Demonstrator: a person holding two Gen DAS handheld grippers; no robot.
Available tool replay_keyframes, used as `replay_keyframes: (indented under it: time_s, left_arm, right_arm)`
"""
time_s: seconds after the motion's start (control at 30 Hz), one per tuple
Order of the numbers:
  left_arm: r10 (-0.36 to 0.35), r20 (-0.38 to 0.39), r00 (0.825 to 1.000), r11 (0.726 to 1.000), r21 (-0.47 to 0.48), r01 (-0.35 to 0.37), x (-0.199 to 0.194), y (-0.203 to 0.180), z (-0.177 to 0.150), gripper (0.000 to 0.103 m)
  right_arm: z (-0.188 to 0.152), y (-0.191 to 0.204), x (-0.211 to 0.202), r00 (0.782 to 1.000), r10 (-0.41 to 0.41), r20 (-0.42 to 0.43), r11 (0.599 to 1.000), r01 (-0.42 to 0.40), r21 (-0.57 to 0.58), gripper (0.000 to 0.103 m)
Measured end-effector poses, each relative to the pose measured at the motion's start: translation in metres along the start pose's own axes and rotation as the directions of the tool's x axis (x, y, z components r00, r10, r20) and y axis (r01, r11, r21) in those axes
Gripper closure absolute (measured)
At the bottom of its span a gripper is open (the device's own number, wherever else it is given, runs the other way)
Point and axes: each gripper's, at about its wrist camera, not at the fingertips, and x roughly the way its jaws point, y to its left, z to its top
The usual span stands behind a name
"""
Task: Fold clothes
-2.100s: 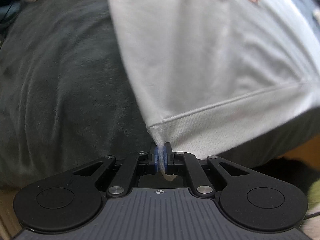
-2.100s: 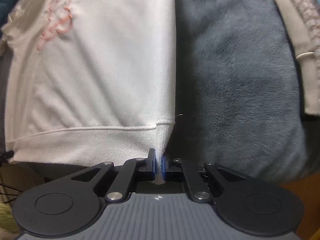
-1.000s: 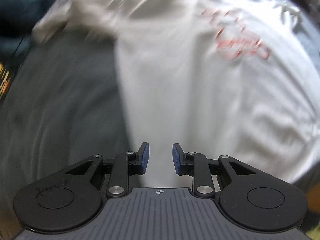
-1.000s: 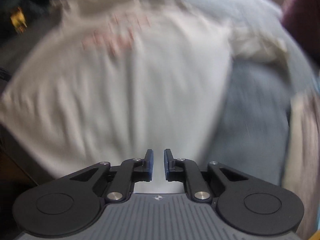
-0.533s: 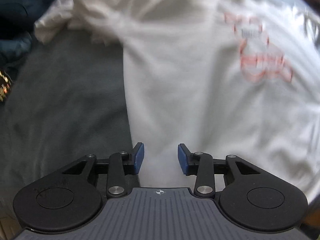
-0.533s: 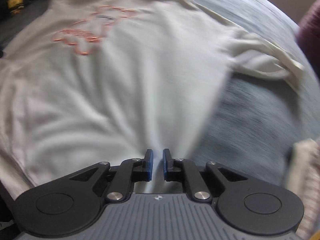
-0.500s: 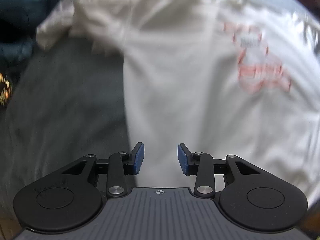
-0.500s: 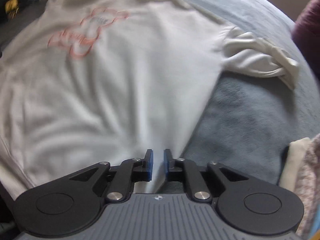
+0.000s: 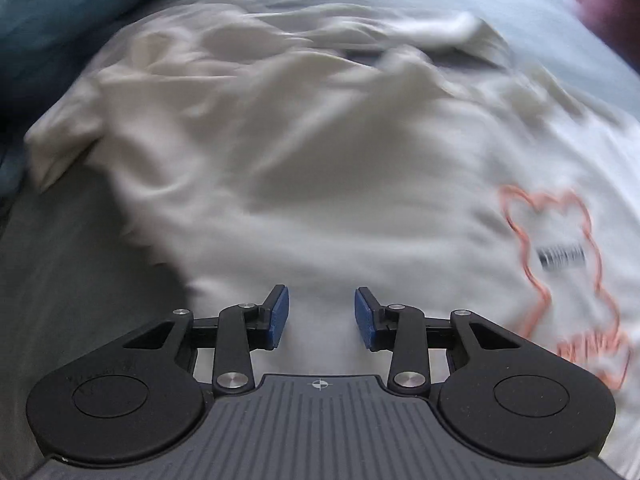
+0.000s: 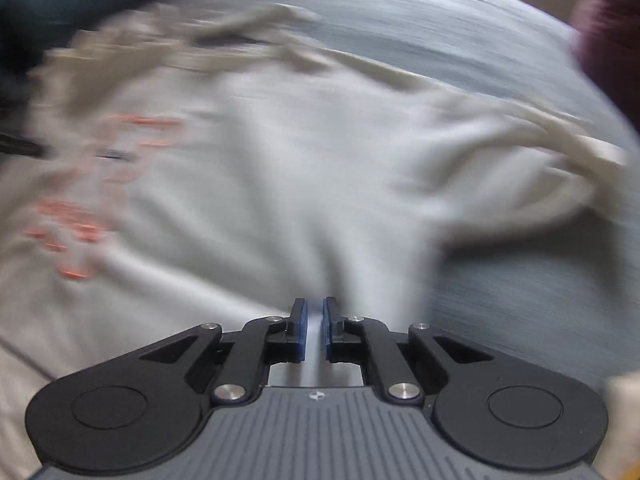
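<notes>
lying rumpled, soft white sweatshirt (image 9: 320, 200); left gripper (image 9: 321, 316) released, right gripper (image 10: 314, 328) nearly clenched, empty.

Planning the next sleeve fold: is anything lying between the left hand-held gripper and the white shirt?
Nothing visible. The open left hand-held gripper hangs directly over the white shirt, with only shirt fabric showing between its fingers.

Grey plush blanket (image 9: 72, 280) covers the bed, pale blue-grey twd the far side, w/ dark teal bedding (image 9: 52, 12) bunched at far left & sth maroon (image 10: 608, 28) at far right, all blurred.
</notes>
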Motion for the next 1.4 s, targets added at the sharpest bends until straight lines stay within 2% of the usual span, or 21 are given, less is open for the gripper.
replay_keyframes:
  time_s: [0.03, 0.1, 0.2, 0.27, 0.37, 0.43, 0.53, 0.63, 0.67, 0.7, 0.73, 0.8, 0.87, 0.9, 0.97, 1.03, 1.1, 1.17, 1.23, 1.37, 1.4]
  left_arm:
    - [-0.011, 0.028, 1.000, 1.000, -0.014, 0.012, -0.006, 0.003, 0.005, 0.066]
    - [-0.036, 0.082, 0.996, 0.999, -0.028, 0.039, -0.015, 0.007, 0.017, 0.065]
    - [-0.091, 0.129, 0.987, 0.996, 0.006, 0.091, -0.004, -0.003, 0.044, 0.065]
    - [-0.129, 0.158, 0.979, 0.992, 0.022, 0.127, 0.012, -0.010, 0.065, 0.065]
    - [-0.199, 0.147, 0.969, 0.980, 0.043, 0.195, 0.041, -0.013, 0.093, 0.065]
    - [-0.205, 0.121, 0.971, 0.978, 0.061, 0.198, 0.061, -0.010, 0.106, 0.065]
    - [-0.163, 0.136, 0.977, 0.986, -0.004, 0.165, 0.074, 0.018, 0.120, 0.064]
    - [-0.136, 0.179, 0.974, 0.975, -0.149, 0.164, 0.072, 0.061, 0.128, 0.065]
    - [-0.137, 0.183, 0.974, 0.971, -0.171, 0.168, 0.071, 0.070, 0.129, 0.065]
    - [-0.141, 0.188, 0.972, 0.967, -0.182, 0.176, 0.069, 0.077, 0.131, 0.065]
    - [-0.158, 0.196, 0.968, 0.968, -0.163, 0.191, 0.065, 0.079, 0.133, 0.065]
    - [-0.205, 0.211, 0.956, 0.973, -0.058, 0.222, 0.054, 0.070, 0.136, 0.065]
    - [-0.248, 0.208, 0.946, 0.967, 0.114, 0.229, 0.046, 0.053, 0.140, 0.065]
    - [-0.261, 0.200, 0.944, 0.953, 0.206, 0.220, 0.044, 0.045, 0.142, 0.064]
    - [-0.279, 0.170, 0.945, 0.896, 0.399, 0.193, 0.042, 0.029, 0.145, 0.064]
    - [-0.299, 0.117, 0.947, 0.816, 0.546, 0.190, 0.047, 0.020, 0.147, 0.064]
    - [-0.316, 0.043, 0.948, 0.730, 0.649, 0.214, 0.055, 0.016, 0.151, 0.064]
    - [-0.326, -0.030, 0.945, 0.650, 0.719, 0.247, 0.064, 0.013, 0.156, 0.064]
    - [-0.334, -0.099, 0.937, 0.592, 0.752, 0.290, 0.074, 0.010, 0.160, 0.064]
    - [-0.343, -0.223, 0.912, 0.507, 0.773, 0.380, 0.092, 0.002, 0.160, 0.065]
    - [-0.336, -0.239, 0.911, 0.488, 0.783, 0.386, 0.095, 0.000, 0.157, 0.069]
  right_arm:
    - [0.004, -0.005, -0.003, 1.000, -0.008, 0.007, 1.000, 0.008, 0.013, 0.091]
    - [0.011, -0.016, -0.010, 1.000, -0.024, 0.020, 0.999, 0.023, 0.038, 0.091]
    - [0.023, -0.029, -0.018, 0.998, -0.043, 0.040, 0.997, 0.040, 0.072, 0.090]
    - [0.045, -0.009, 0.004, 0.998, 0.017, 0.065, 0.999, -0.020, 0.046, 0.090]
    - [0.042, -0.024, 0.015, 0.999, -0.052, 0.015, 0.993, 0.050, 0.110, 0.090]
    - [0.040, -0.033, 0.022, 0.995, -0.097, -0.020, 0.984, 0.099, 0.151, 0.093]
    - [0.036, -0.048, 0.032, 0.984, -0.160, -0.076, 0.963, 0.172, 0.209, 0.095]
    - [0.033, -0.066, 0.031, 0.962, -0.236, -0.136, 0.929, 0.265, 0.258, 0.093]
    - [0.032, -0.072, 0.025, 0.951, -0.267, -0.153, 0.915, 0.300, 0.269, 0.092]
    - [0.036, -0.071, 0.020, 0.953, -0.271, -0.139, 0.915, 0.300, 0.270, 0.091]
    - [0.046, -0.063, 0.019, 0.961, -0.255, -0.107, 0.928, 0.274, 0.252, 0.091]
    - [0.067, -0.047, 0.018, 0.974, -0.220, -0.043, 0.951, 0.224, 0.212, 0.089]
    - [0.093, -0.027, 0.024, 0.989, -0.148, 0.018, 0.976, 0.143, 0.163, 0.089]
    - [0.107, -0.013, 0.031, 0.994, -0.105, 0.042, 0.987, 0.099, 0.125, 0.089]
    - [0.130, 0.010, 0.045, 0.996, -0.052, 0.073, 0.998, 0.049, 0.045, 0.089]
    - [0.142, 0.023, 0.056, 0.997, -0.007, 0.083, 1.000, 0.007, 0.005, 0.089]
    - [0.147, 0.032, 0.063, 0.997, 0.026, 0.078, 1.000, -0.025, -0.014, 0.089]
    - [0.148, 0.040, 0.069, 0.996, 0.057, 0.065, 0.998, -0.055, -0.036, 0.089]
    - [0.149, 0.047, 0.075, 0.995, 0.078, 0.054, 0.995, -0.075, -0.062, 0.089]
    - [0.163, 0.055, 0.098, 0.994, 0.095, 0.051, 0.992, -0.090, -0.088, 0.088]
    - [0.168, 0.056, 0.104, 0.994, 0.099, 0.056, 0.991, -0.093, -0.093, 0.088]
